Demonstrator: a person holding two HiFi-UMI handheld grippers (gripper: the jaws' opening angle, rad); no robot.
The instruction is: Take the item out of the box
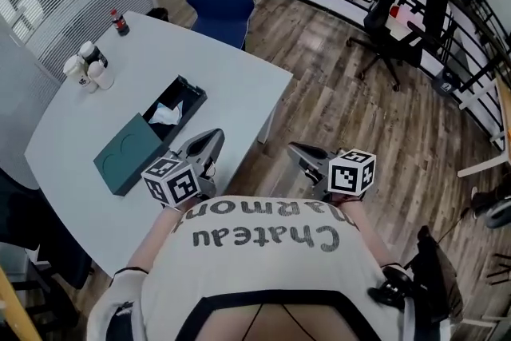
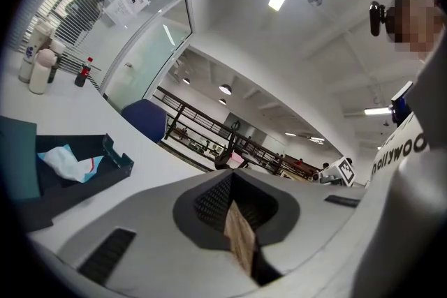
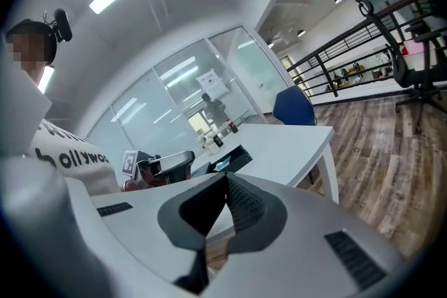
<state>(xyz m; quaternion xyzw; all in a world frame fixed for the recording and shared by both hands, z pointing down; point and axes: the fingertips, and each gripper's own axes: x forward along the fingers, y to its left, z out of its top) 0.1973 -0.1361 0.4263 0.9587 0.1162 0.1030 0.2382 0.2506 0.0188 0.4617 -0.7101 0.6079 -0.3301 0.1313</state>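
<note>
Head view: the box (image 1: 182,104) sits open on the table (image 1: 239,84) with the pale crumpled item (image 1: 166,115) inside it. My left fingers (image 1: 204,148) are near the box and my right fingers (image 1: 307,160) well apart from it. Both pairs are closed and empty. I judge this is the approach; next I must open one pair over the item. My shirt (image 1: 263,239) reads "Chateau".

Left gripper view: the fingers (image 2: 160,213) are pressed together, and the item (image 2: 66,162) lies in the box (image 2: 115,162).

Right gripper view: the fingers (image 3: 300,220) are closed and far from the box (image 3: 234,158). The shirt (image 3: 70,157) shows "hollywoo".
</note>
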